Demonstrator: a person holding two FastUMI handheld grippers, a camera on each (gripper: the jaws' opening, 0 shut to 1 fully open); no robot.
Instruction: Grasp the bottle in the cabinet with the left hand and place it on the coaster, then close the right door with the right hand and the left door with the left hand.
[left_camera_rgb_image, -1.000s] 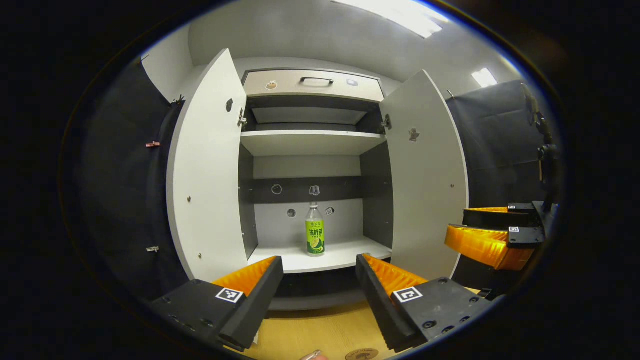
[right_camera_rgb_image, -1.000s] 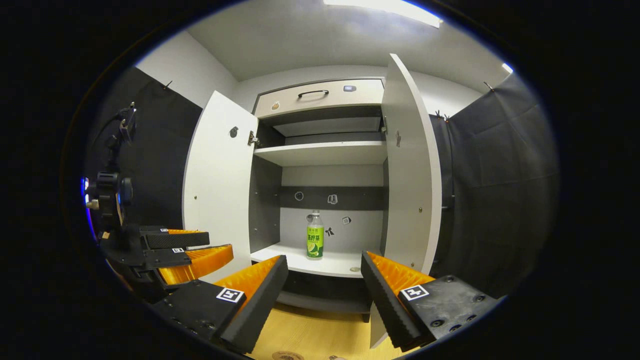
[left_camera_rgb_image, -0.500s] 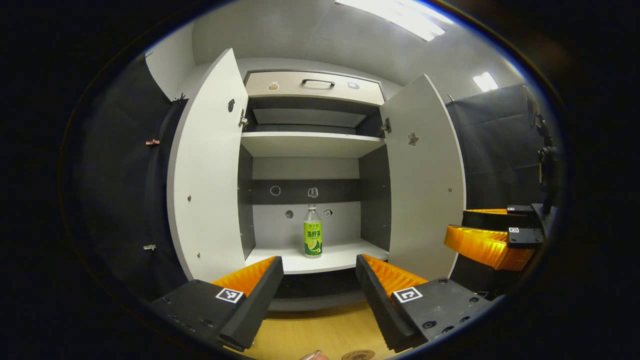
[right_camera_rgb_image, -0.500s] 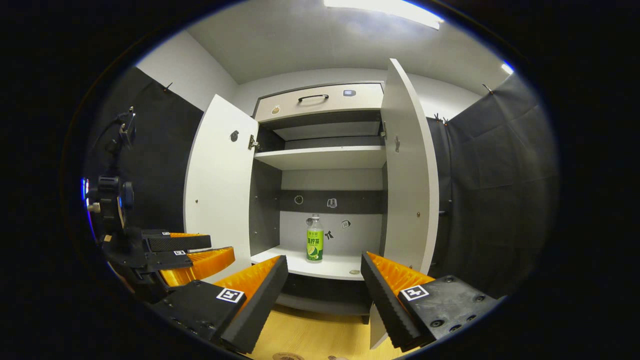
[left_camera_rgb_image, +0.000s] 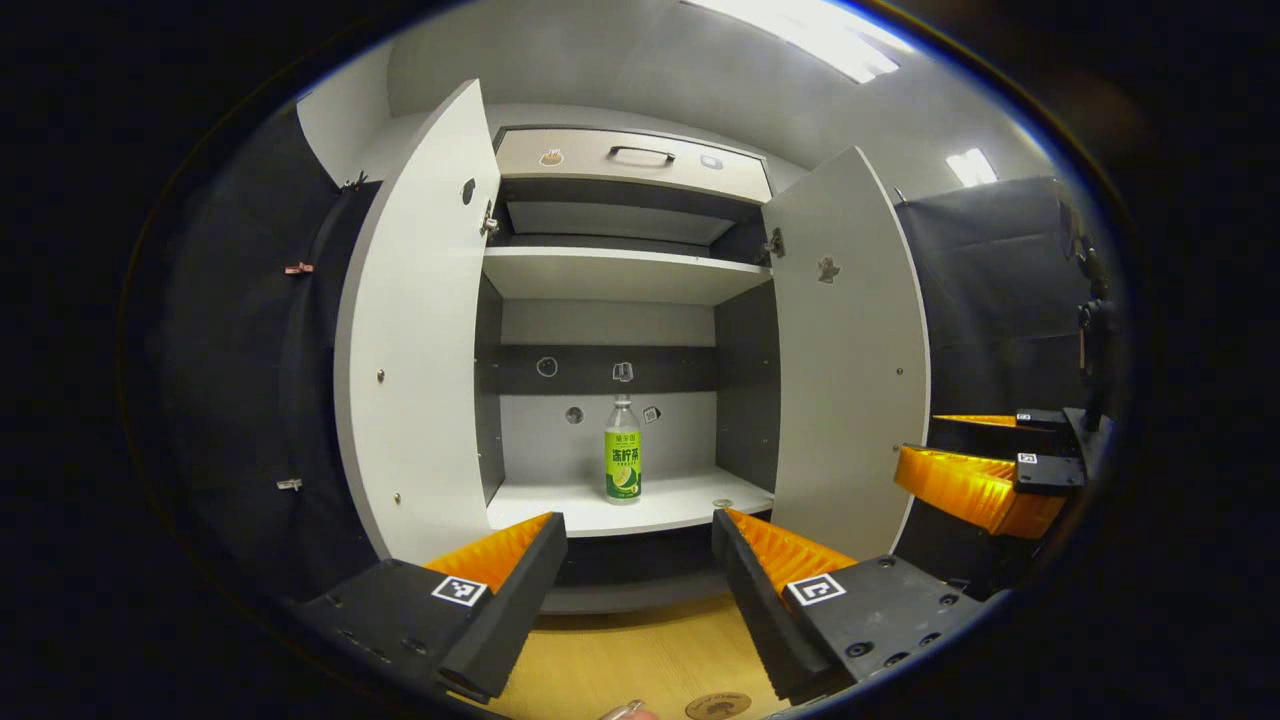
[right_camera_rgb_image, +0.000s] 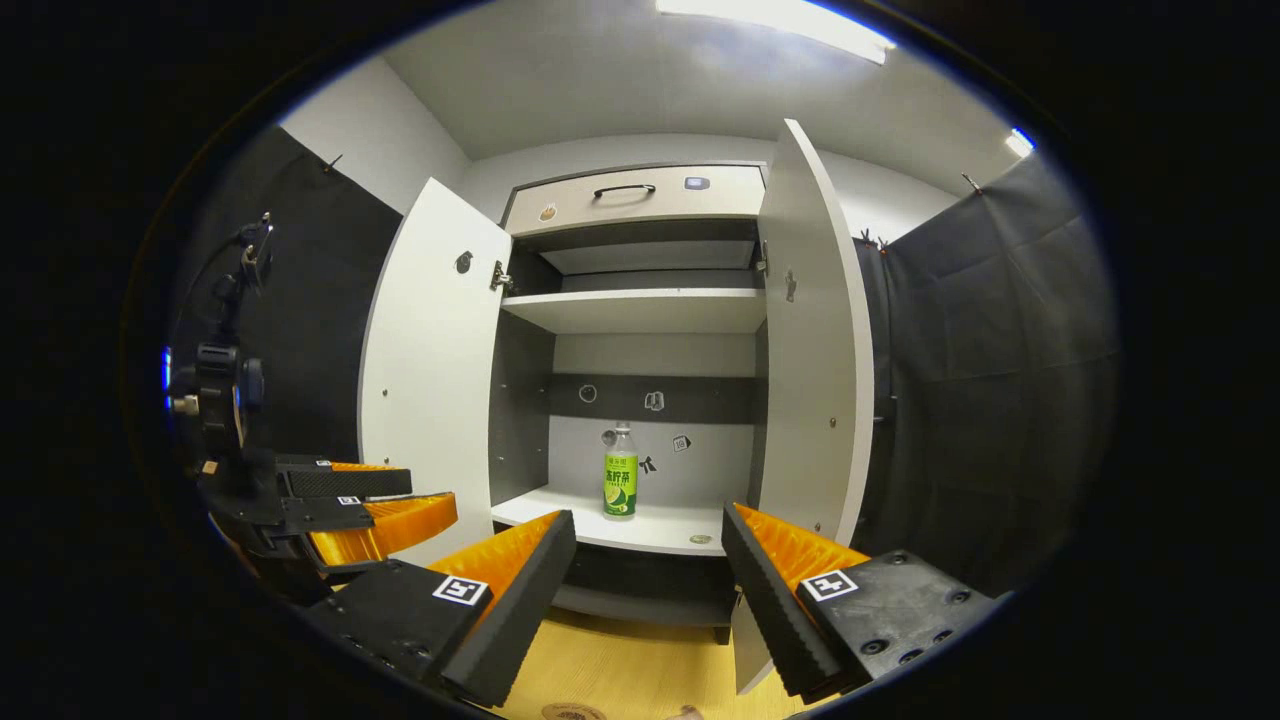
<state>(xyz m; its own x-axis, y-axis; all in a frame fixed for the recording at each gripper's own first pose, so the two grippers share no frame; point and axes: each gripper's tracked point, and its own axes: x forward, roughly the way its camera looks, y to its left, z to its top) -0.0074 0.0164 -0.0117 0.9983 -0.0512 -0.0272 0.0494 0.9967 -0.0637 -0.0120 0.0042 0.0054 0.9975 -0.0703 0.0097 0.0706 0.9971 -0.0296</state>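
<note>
Since a second ago: clear plastic bottle with green label (left_camera_rgb_image: 623, 450) slightly higher and a touch larger in the left gripper view, wooden tabletop (left_camera_rgb_image: 640, 665) showing more below. Reads as the left gripper (left_camera_rgb_image: 640, 560) creeping toward the white two-door cabinet (left_camera_rgb_image: 610, 275); reach only begun, bottle still well apart. Left gripper spread wide, nothing between the fingers; bottle at 12 o'clock just above the gap. Right gripper (right_camera_rgb_image: 648, 560) likewise wide and empty, held back, bottle near its 12 o'clock too.

Bottle standing upright on the lower white shelf (left_camera_rgb_image: 650, 510), toward the back panel, long axis vertical, cap up at 12 o'clock, base at 6. Both doors swung open: left door (left_camera_rgb_image: 415, 330) at 9 o'clock, right door (left_camera_rgb_image: 850, 350) at 3. Round brown coaster (left_camera_rgb_image: 718, 706) on the tabletop at 6 o'clock, partly cut off.
</note>
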